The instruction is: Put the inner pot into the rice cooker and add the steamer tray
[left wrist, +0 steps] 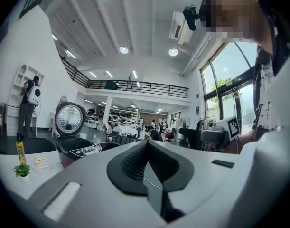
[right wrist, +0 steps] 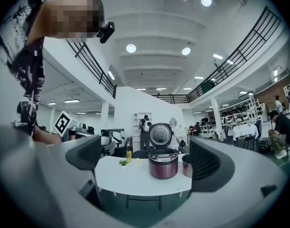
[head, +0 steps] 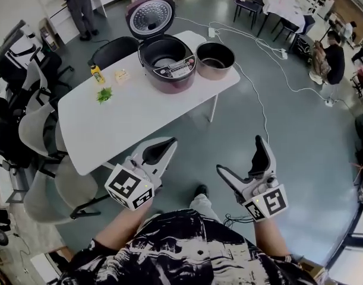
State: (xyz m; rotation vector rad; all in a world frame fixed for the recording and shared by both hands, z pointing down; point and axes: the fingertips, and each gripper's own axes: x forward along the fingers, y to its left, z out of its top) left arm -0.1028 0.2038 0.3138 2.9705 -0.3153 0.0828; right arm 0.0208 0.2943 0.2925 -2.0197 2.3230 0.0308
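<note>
A dark red rice cooker (head: pixel 166 61) stands on the white table (head: pixel 110 129) with its lid (head: pixel 150 15) swung up. Something pale shows inside its well; I cannot tell what. The brown inner pot (head: pixel 215 59) sits on the table just right of the cooker. Both grippers hang well short of the table, over the floor. My left gripper (head: pixel 160 150) is shut with nothing in it, its pads (left wrist: pixel 145 160) pressed together. My right gripper (head: pixel 240 155) is open and empty. In the right gripper view, cooker (right wrist: pixel 163 163) and pot (right wrist: pixel 186 165) stand far off between the jaws.
A yellow bottle (head: pixel 97 74), a small green plant (head: pixel 104 94) and a pale packet (head: pixel 121 74) lie on the table's left part. Chairs (head: pixel 41 129) crowd the table's left side, and a black chair (head: pixel 113 51) stands behind it. A white cable (head: pixel 258 100) runs across the floor on the right.
</note>
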